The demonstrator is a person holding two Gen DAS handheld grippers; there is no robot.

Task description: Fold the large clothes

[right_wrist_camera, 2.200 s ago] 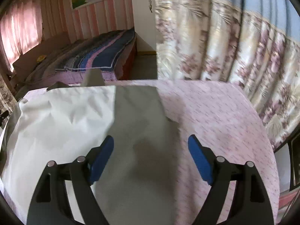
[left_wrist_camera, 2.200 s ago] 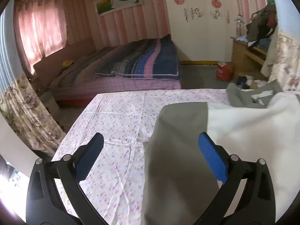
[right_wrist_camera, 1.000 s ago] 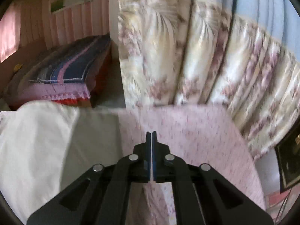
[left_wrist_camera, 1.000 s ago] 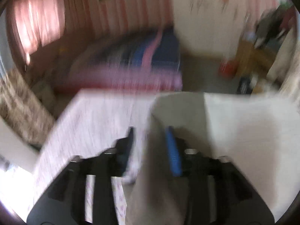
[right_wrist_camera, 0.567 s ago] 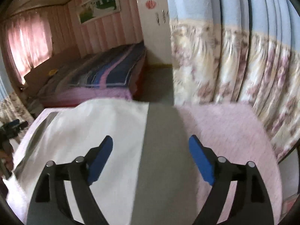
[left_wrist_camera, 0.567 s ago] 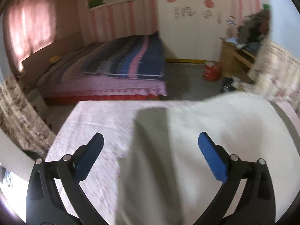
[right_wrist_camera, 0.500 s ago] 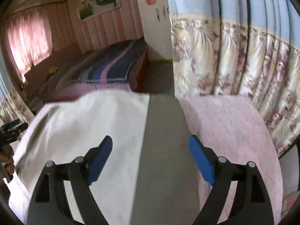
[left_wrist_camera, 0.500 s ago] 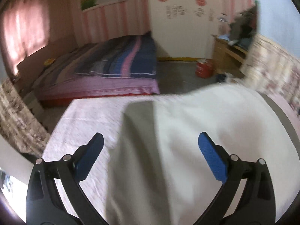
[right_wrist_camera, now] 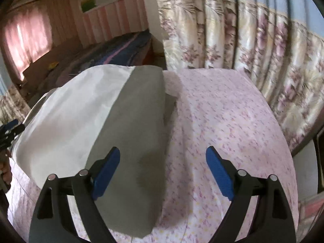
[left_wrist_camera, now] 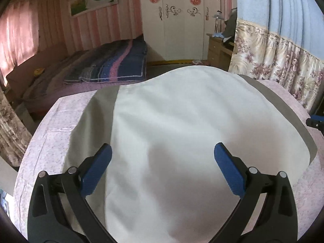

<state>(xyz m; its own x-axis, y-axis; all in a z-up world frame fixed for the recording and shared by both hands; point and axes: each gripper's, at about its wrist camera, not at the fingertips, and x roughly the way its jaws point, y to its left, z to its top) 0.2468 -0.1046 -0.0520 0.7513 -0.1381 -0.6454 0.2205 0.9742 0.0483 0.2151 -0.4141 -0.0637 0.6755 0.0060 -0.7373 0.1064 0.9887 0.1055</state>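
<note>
Jaws on both the left gripper [left_wrist_camera: 162, 165] and right gripper [right_wrist_camera: 163, 169] have let go and gape empty over the garment [left_wrist_camera: 182, 131], now lying folded-in on the table [right_wrist_camera: 232, 121], so another fold probably comes next.

- The left gripper [left_wrist_camera: 162, 168] points forward and down, its two blue pads [left_wrist_camera: 97, 172] spread wide with nothing pinched between them.
- The right gripper [right_wrist_camera: 162, 172] tilts downward too, its jaws wide apart and gripping nothing.
- In the right wrist view, part of a hand [right_wrist_camera: 5, 173] shows far off to the left of the claw, holding the left gripper.
</note>
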